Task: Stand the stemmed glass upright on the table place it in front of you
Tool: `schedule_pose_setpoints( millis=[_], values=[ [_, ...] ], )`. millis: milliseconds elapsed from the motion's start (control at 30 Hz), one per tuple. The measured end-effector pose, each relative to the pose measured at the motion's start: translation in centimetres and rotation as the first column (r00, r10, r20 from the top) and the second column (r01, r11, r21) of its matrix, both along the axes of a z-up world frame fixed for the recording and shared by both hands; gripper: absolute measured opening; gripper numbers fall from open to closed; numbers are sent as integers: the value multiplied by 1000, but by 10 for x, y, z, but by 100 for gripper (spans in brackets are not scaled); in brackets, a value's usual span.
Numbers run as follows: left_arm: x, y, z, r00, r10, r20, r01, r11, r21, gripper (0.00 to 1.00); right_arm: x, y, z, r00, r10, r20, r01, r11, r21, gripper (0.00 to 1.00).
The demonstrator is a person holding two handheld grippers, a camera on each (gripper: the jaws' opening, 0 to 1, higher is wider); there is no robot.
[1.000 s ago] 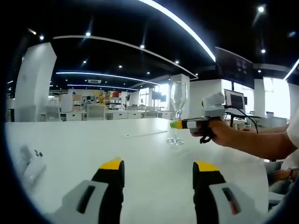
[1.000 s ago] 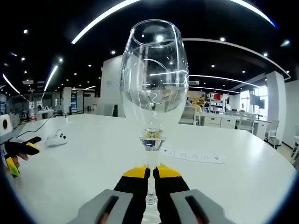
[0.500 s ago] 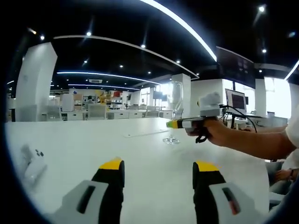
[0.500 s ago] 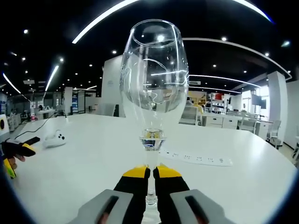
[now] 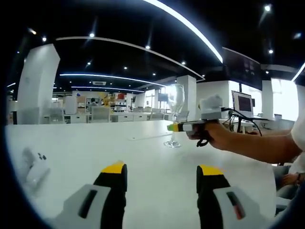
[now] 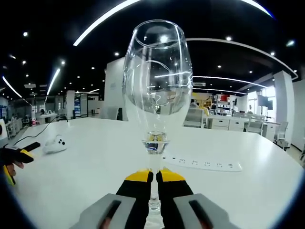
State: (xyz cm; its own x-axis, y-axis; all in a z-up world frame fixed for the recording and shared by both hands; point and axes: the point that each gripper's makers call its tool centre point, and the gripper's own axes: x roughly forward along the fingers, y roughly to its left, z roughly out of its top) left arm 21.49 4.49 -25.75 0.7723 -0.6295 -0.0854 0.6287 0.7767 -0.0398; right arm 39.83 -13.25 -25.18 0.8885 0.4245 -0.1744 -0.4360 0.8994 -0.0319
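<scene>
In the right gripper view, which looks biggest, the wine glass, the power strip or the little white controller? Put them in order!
1. Wine glass, but it's closest to the camera.
2. Power strip.
3. White controller.
The strip and the controller sit farther back, so true sizes are unsure.

The stemmed glass (image 6: 156,90) is clear and colourless. The right hand-held gripper (image 6: 153,177) has black jaws with yellow tips on a grey body. The worktop (image 6: 248,186) is plain white.

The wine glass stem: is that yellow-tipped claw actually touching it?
Touching. In the right gripper view, the right claw has both yellow tips pressed against the wine glass stem, with no gap on either side.
</scene>
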Motion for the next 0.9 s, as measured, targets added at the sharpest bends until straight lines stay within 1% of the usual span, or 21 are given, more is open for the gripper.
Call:
schedule_pose_setpoints(
  millis=[133,567,700,900],
  values=[
    [0,0,0,1000,3,1,-3,1000,-2,59,4,1,1,1000,0,-3,0,1000,11,9],
    [0,1,0,1000,8,2,-8,1000,1,58,11,3,-2,1000,-1,-2,1,1000,5,9],
    [0,1,-1,1000,7,1,-7,1000,4,58,17,6,-6,1000,-1,-7,1,1000,-6,9],
    [1,2,-1,1000,8,1,-8,1000,3,58,23,8,-6,1000,0,-8,0,1000,-6,9]
  ],
)
